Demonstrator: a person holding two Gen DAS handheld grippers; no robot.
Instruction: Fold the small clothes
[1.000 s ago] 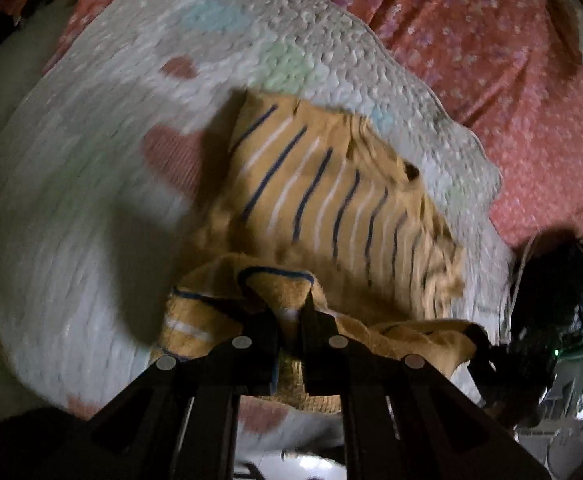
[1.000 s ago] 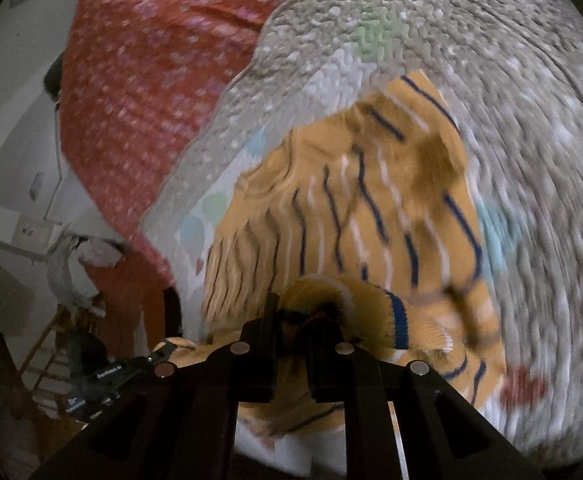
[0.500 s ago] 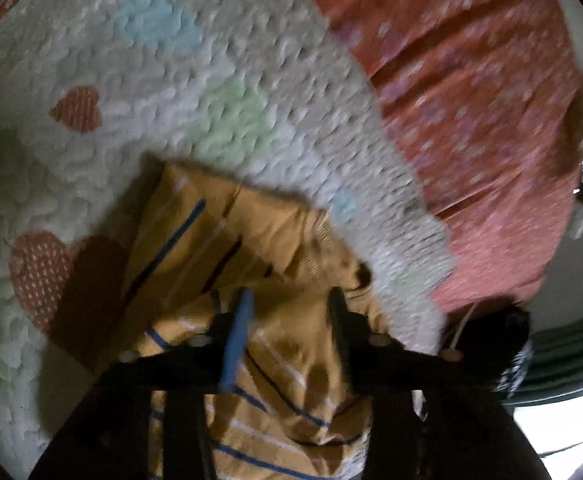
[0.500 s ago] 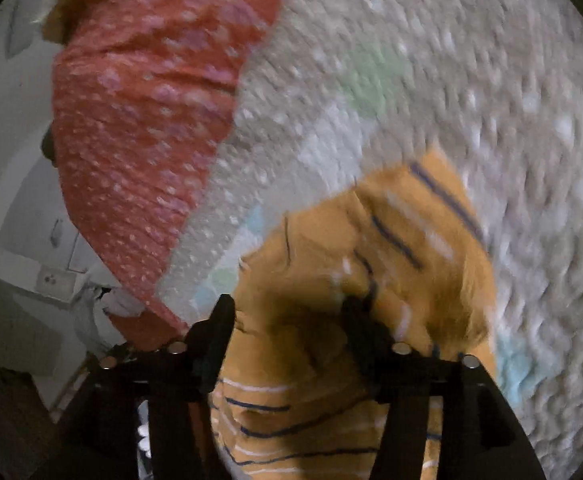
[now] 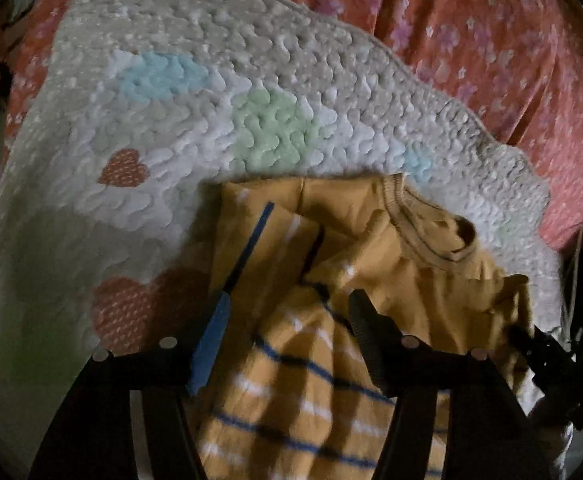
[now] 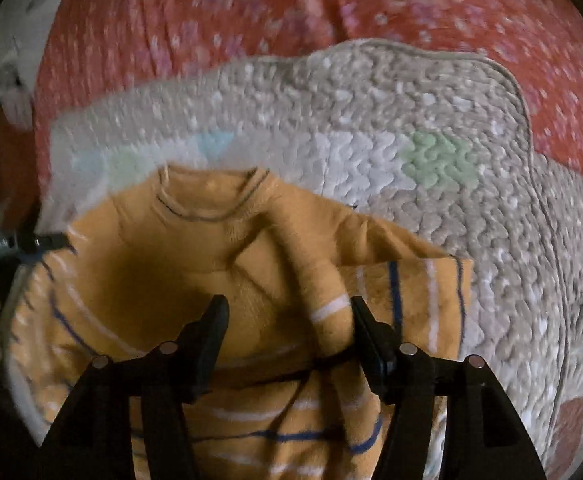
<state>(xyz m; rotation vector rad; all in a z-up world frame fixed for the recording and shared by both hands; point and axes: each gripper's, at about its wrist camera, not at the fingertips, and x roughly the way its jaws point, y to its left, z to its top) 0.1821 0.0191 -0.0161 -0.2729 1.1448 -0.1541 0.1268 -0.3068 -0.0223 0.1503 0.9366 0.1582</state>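
A small mustard-yellow top with blue and white stripes (image 5: 371,264) lies folded over on a white quilted mat (image 5: 195,120). Its ribbed neckline points to the far side of the mat. My left gripper (image 5: 289,312) is open and empty just above the striped fold. My right gripper (image 6: 287,316) is open and empty above the same top (image 6: 195,272), near its folded-in sleeve. The right gripper also shows at the lower right edge of the left wrist view (image 5: 547,356).
The mat (image 6: 451,128) has pastel heart patches and lies on a red flowered bedspread (image 5: 491,40). The bed's edge and dark floor lie to the right in the left wrist view. A white wall and clutter show at the left of the right wrist view.
Both grippers were shut on the top's lower edge, carried it forward over the garment and opened. The fold now lies on the top, and both grippers are empty.
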